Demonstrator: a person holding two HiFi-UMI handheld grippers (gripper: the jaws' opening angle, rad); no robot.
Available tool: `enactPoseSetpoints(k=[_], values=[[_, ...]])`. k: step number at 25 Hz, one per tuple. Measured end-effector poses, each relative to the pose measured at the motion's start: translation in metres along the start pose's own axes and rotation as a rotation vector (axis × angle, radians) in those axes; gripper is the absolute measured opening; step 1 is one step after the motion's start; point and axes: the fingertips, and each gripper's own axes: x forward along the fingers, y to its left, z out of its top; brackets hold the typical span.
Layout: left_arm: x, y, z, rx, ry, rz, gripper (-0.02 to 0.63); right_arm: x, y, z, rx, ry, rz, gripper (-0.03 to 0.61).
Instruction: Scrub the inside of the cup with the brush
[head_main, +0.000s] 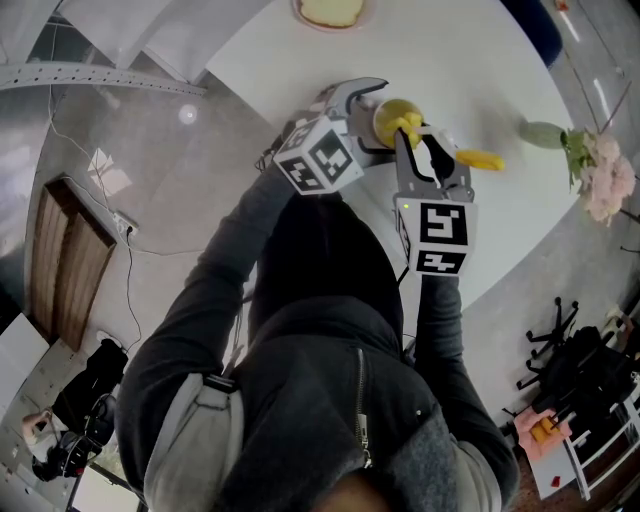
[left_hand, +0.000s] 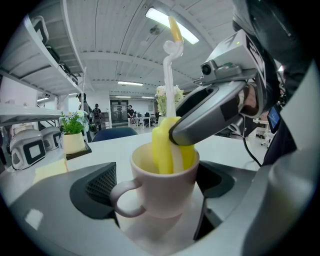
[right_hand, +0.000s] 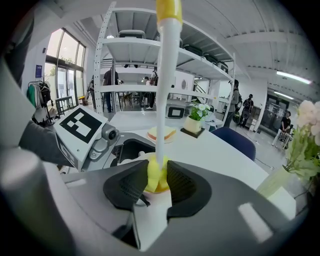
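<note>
White round table (head_main: 450, 60) under me; my left gripper (left_hand: 156, 186) clamps the pale cup (left_hand: 170, 196), my right gripper (right_hand: 156, 182) pinches the white-handled brush (right_hand: 163, 100), yellow sponge head inside cup.

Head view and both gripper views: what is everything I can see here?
table: one, white, centre
cup: one, pale pink, over the table
brush: one, yellow head and white handle, head in the cup
vase of flowers: one, pale pink blooms, near the table's edge
potted plant: one, green, on the table
chair: one, blue, beside the table
left gripper: one, grey, shut on the cup
right gripper: one, grey, shut on the brush
</note>
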Motion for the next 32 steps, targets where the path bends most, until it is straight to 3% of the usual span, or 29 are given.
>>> enactPoseSetpoints(k=[32], values=[[-0.003, 0.001, 0.0, 0.002, -0.001, -0.002, 0.505, 0.016, 0.02, -0.003, 0.01, 0.058, 0.078, 0.106]])
